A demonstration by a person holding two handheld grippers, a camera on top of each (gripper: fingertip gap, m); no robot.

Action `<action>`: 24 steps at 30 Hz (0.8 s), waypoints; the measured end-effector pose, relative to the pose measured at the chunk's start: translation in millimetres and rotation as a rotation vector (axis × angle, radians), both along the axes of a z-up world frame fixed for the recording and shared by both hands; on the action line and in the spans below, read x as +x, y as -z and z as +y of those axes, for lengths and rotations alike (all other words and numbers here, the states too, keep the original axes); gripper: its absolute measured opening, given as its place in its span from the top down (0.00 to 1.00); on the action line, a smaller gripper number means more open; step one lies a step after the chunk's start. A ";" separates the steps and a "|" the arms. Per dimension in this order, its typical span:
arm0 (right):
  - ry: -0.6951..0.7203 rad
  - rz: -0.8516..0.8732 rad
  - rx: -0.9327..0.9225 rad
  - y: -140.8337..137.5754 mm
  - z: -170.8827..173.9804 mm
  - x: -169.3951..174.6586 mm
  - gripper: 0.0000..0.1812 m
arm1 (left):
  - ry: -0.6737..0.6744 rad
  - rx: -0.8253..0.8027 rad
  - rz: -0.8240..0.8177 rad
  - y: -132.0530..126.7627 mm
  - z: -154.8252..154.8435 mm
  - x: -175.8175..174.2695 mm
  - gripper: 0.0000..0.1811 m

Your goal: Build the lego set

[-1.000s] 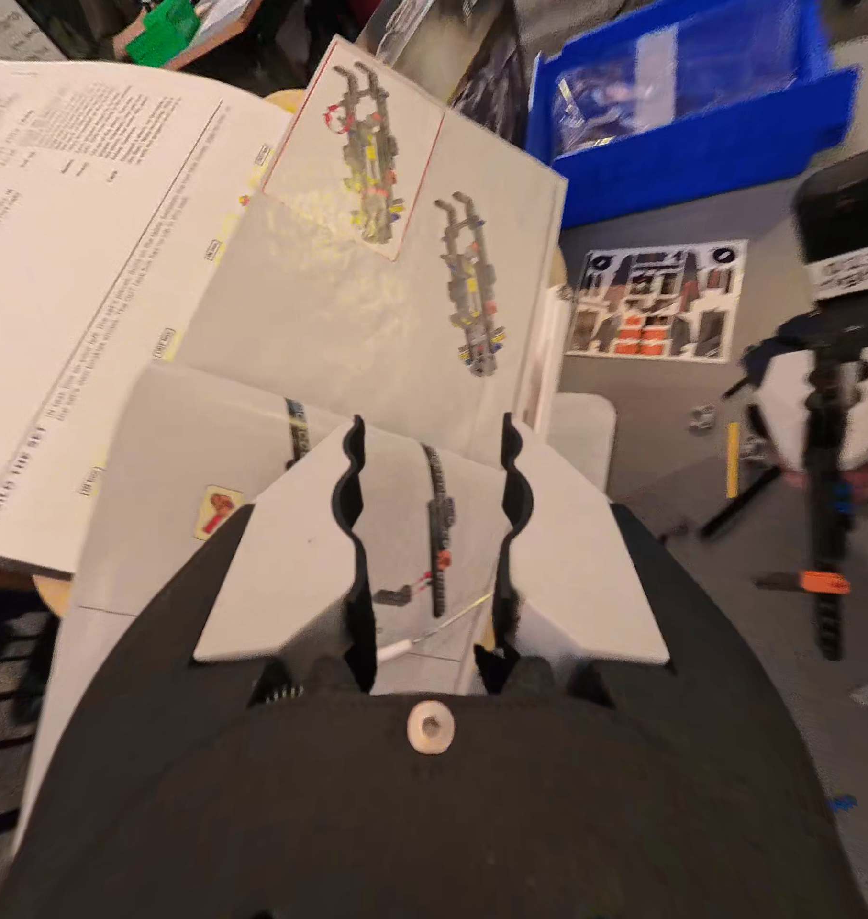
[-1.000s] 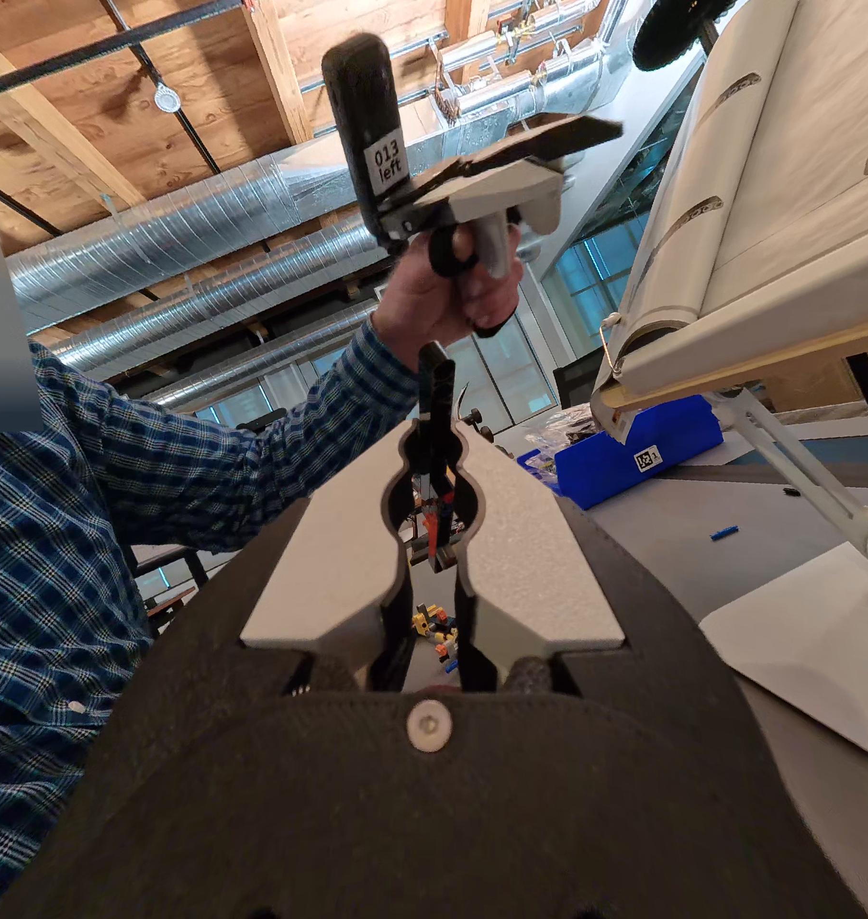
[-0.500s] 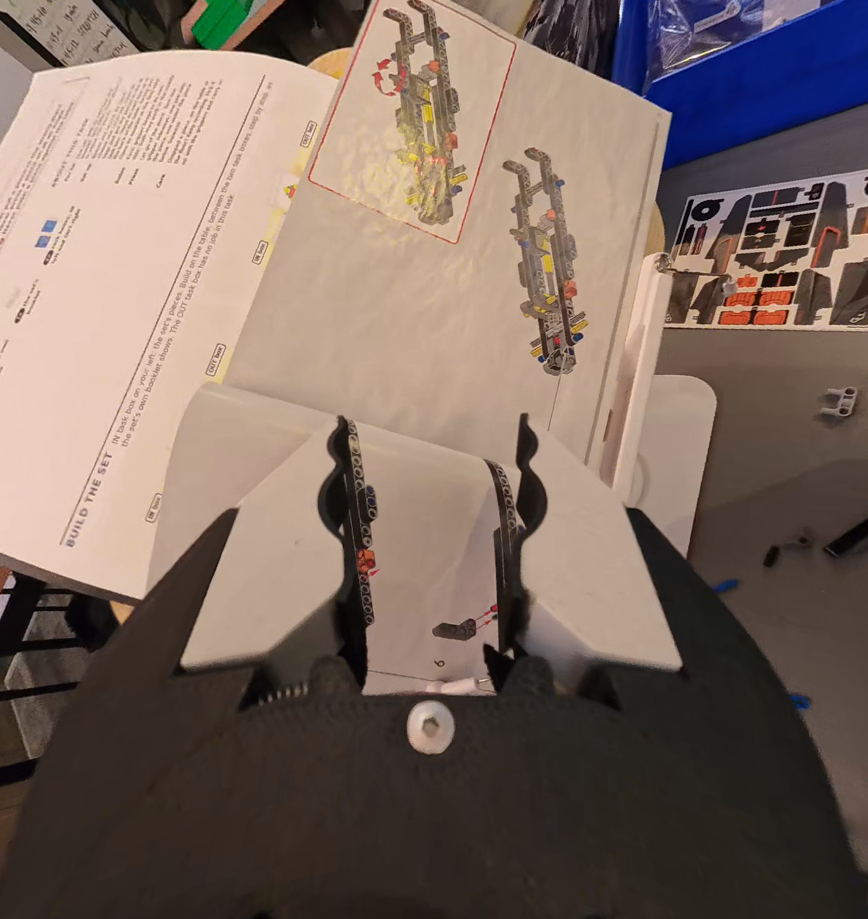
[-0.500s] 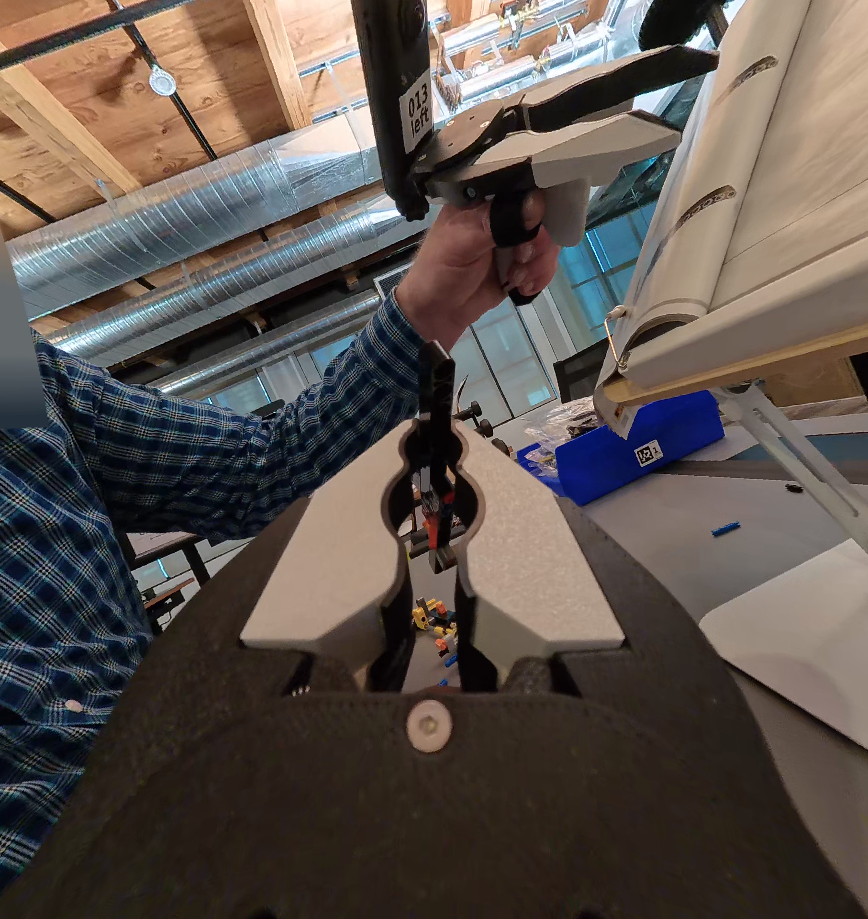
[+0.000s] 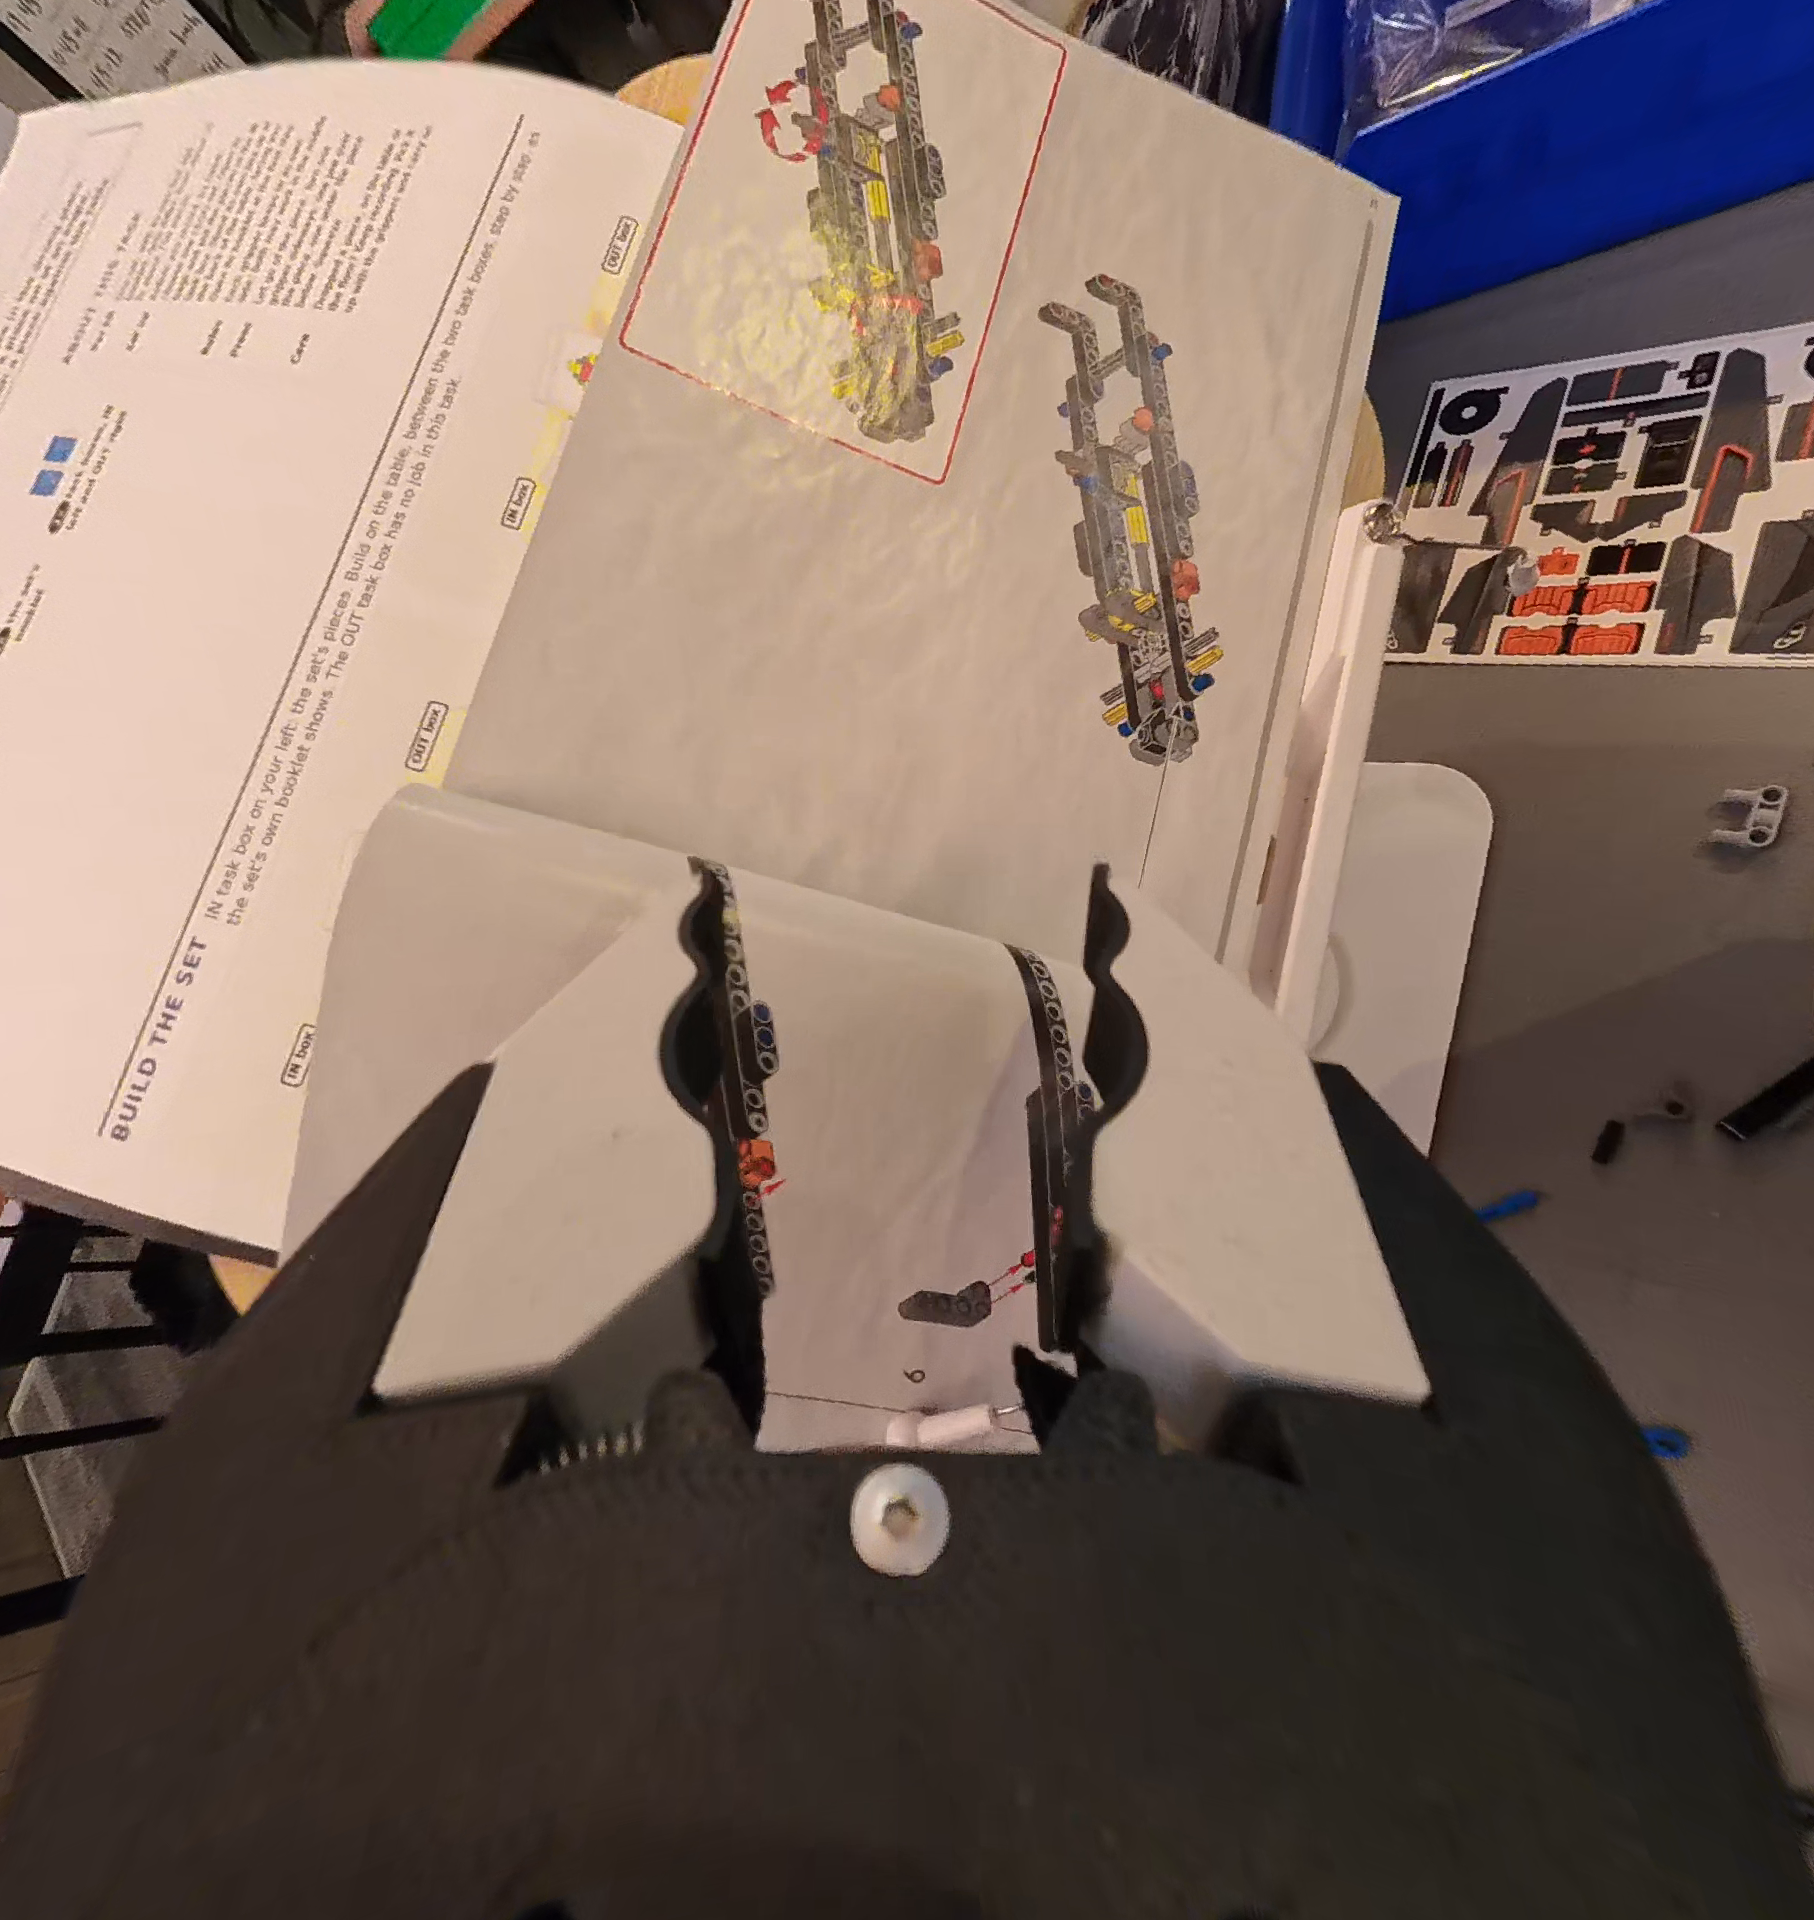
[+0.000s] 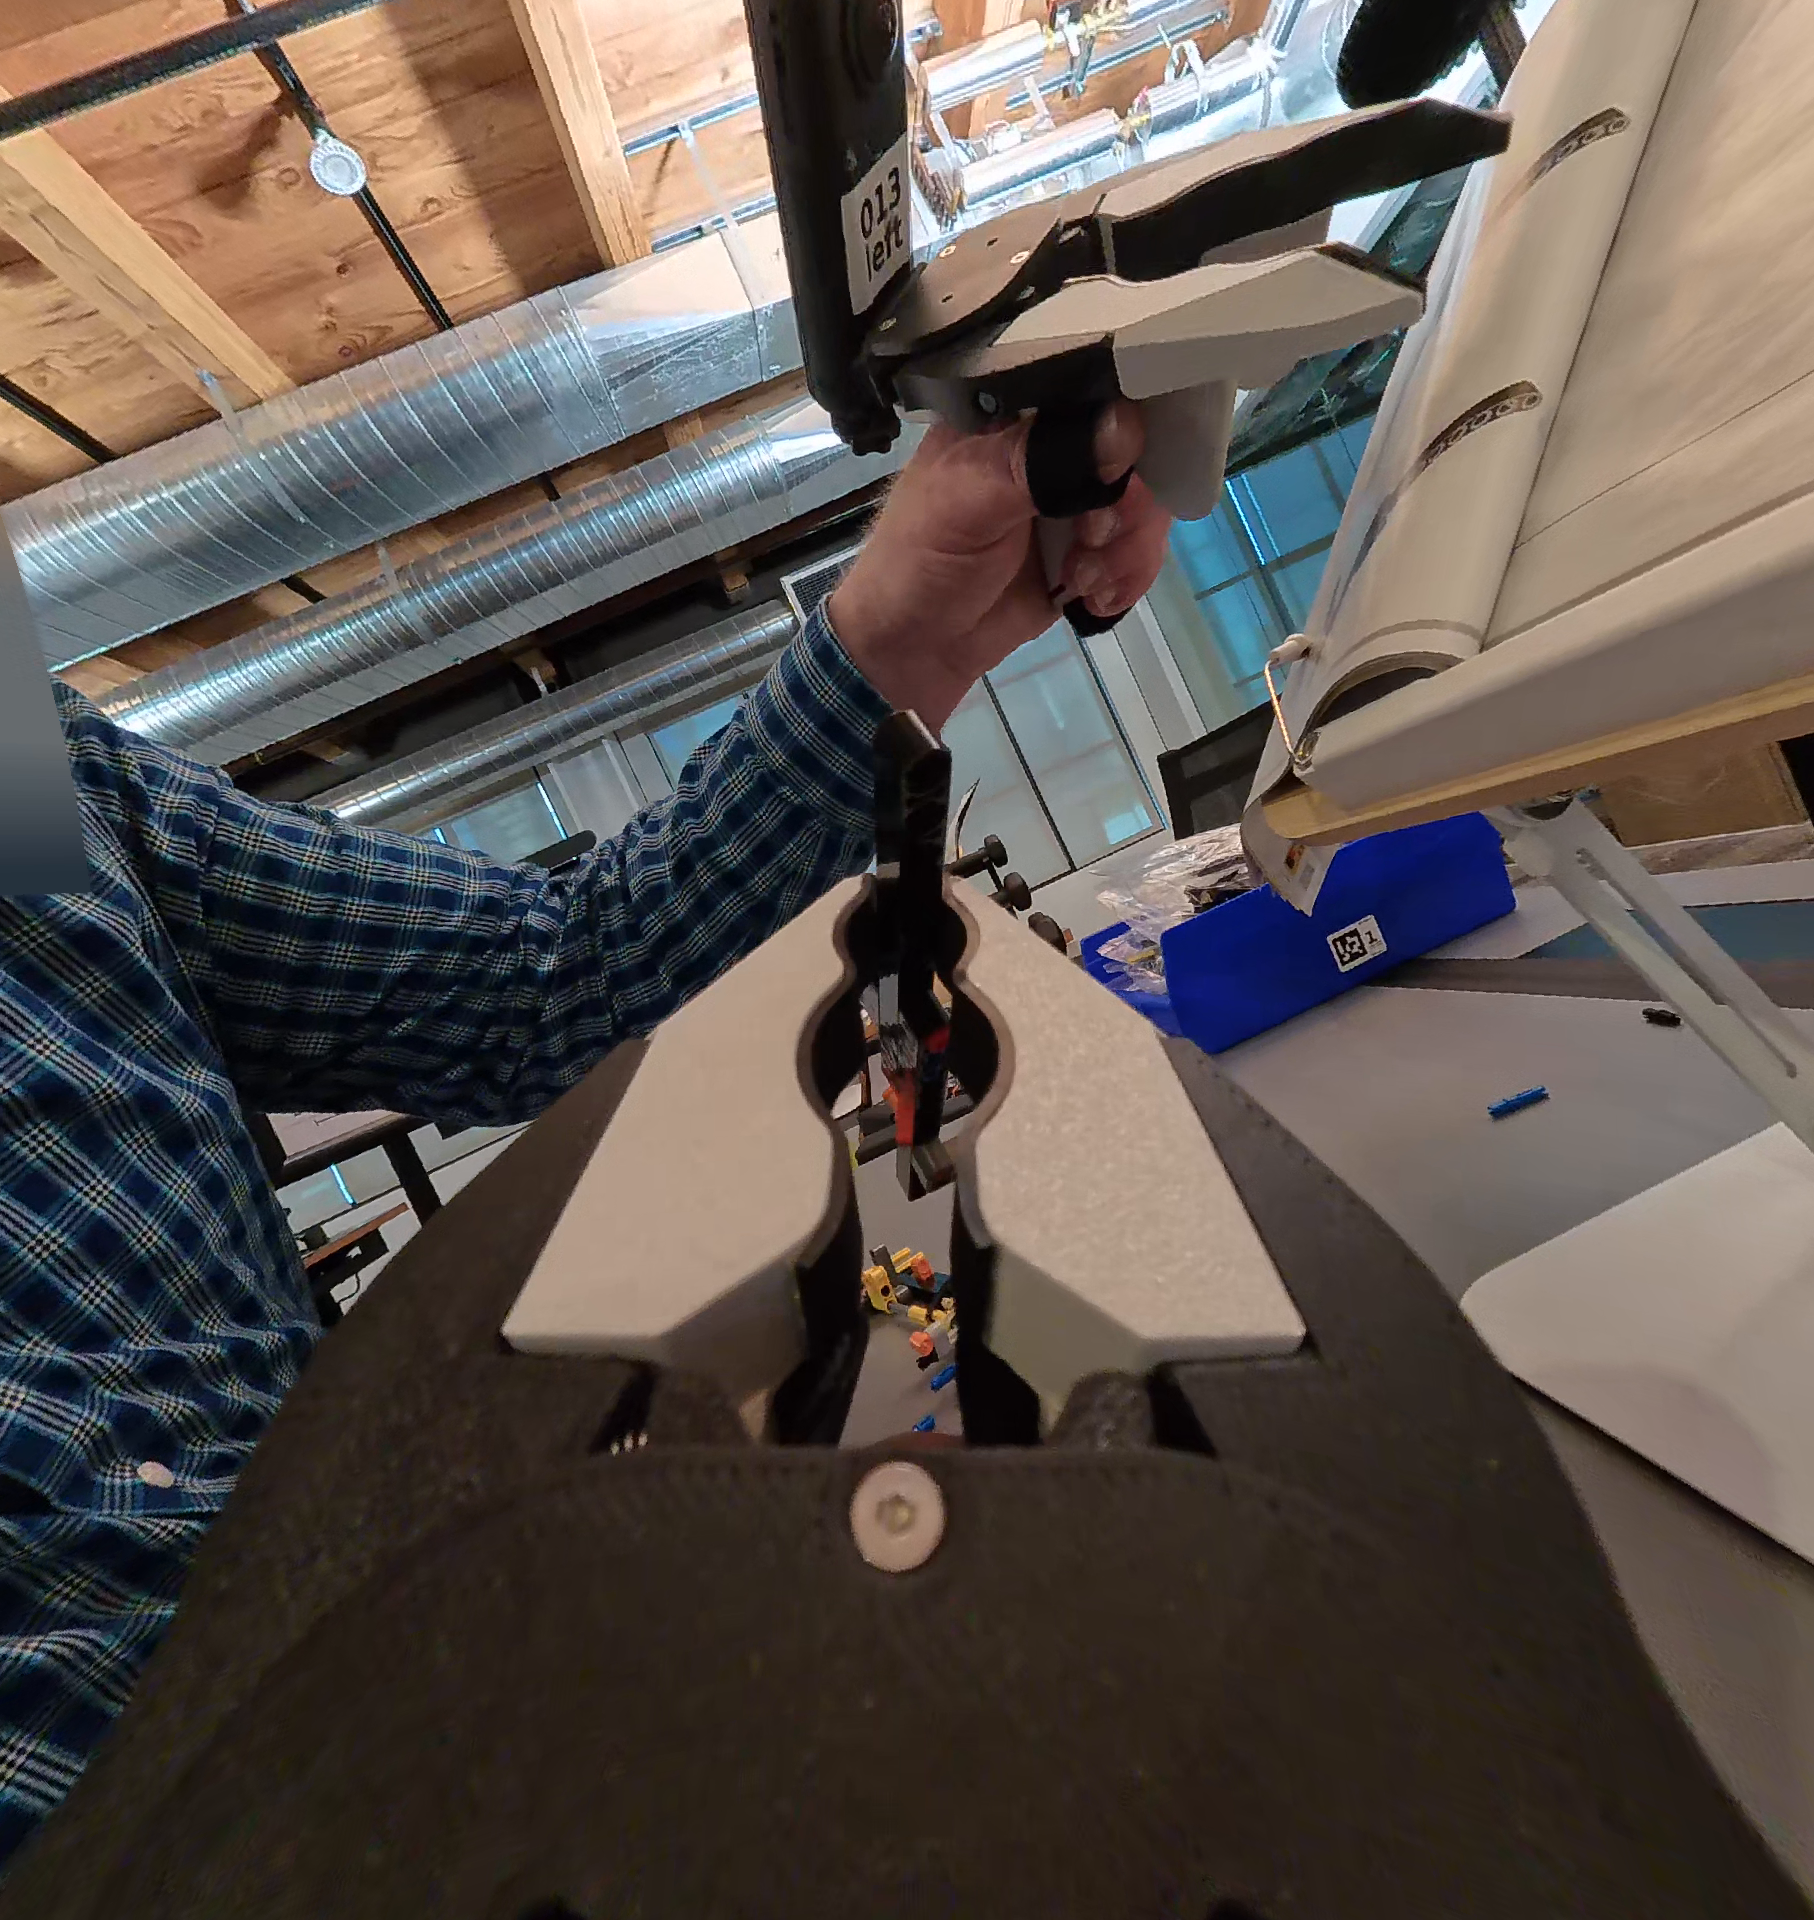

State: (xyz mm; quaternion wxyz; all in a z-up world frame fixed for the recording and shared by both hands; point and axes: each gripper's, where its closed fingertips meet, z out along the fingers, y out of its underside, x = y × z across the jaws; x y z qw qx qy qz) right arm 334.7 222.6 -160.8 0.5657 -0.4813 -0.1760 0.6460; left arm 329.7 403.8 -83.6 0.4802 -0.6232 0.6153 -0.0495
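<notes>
While poised over the open instruction booklet [image 5: 882,582] with left gripper [image 5: 898,1091] spread and empty, held the black lego beam assembly [image 6: 908,935] pinched between the right gripper [image 6: 908,1023] fingers. Stood upright, long axis running up past the fingertips, orange and red bits lower between them. Lay nearer the right hand; loose pieces [image 6: 908,1299] on the table [image 6: 1350,1091] beyond.

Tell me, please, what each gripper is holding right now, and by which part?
The right gripper pinches the black lego assembly partway along its beam, one end poking past the fingers. The left gripper is open, empty.
</notes>
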 end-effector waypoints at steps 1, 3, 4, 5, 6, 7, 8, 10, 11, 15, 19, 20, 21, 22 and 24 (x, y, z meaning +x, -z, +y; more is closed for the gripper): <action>-0.002 -0.001 0.000 0.1 -0.2 -0.5 0.96 | -0.011 0.001 0.009 2.2 2.1 -1.3 0.63; -0.003 -0.004 0.001 0.3 -0.5 -1.1 0.96 | -0.016 -0.002 0.015 4.4 4.0 -2.2 0.62; -0.002 -0.004 0.001 0.3 -0.4 -1.0 0.96 | -0.012 -0.007 0.010 4.2 3.4 -1.5 0.62; -0.001 -0.003 0.001 0.2 -0.2 -0.6 0.96 | -0.008 -0.002 0.005 2.9 2.6 -1.0 0.62; 0.001 -0.002 0.000 0.2 0.1 0.0 0.96 | -0.003 0.003 0.003 1.6 1.4 -0.4 0.62; 0.003 -0.001 0.000 0.1 0.4 0.6 0.96 | 0.001 0.008 0.000 -0.1 0.1 0.1 0.62; 0.003 0.001 -0.001 0.0 0.6 1.0 0.96 | 0.003 0.012 0.001 -1.5 -0.9 0.2 0.62; 0.002 0.000 0.000 0.0 0.4 0.7 0.96 | 0.001 0.011 0.011 -1.6 -1.7 -0.8 0.62; 0.001 -0.001 0.000 0.1 0.2 0.2 0.96 | -0.001 0.010 0.013 -1.2 -1.5 -1.4 0.62; 0.000 -0.003 0.000 0.2 -0.1 -0.3 0.96 | -0.017 0.002 0.026 3.1 1.2 -5.2 0.62; 0.002 -0.004 -0.001 0.6 0.4 -0.2 0.96 | -0.011 -0.002 0.035 6.4 0.3 -6.0 0.62; 0.002 -0.005 -0.001 0.7 0.4 -0.2 0.96 | -0.006 -0.001 0.030 5.2 -0.7 -5.9 0.62; 0.002 -0.005 -0.001 0.7 0.3 -0.3 0.96 | -0.002 -0.006 0.021 3.8 -2.1 -5.7 0.62; 0.002 -0.005 -0.001 0.6 0.2 -0.3 0.96 | -0.002 -0.008 0.015 2.4 -2.6 -6.1 0.62; 0.002 -0.005 -0.001 0.7 0.2 -0.4 0.96 | -0.007 -0.004 0.019 1.5 -2.3 -8.2 0.62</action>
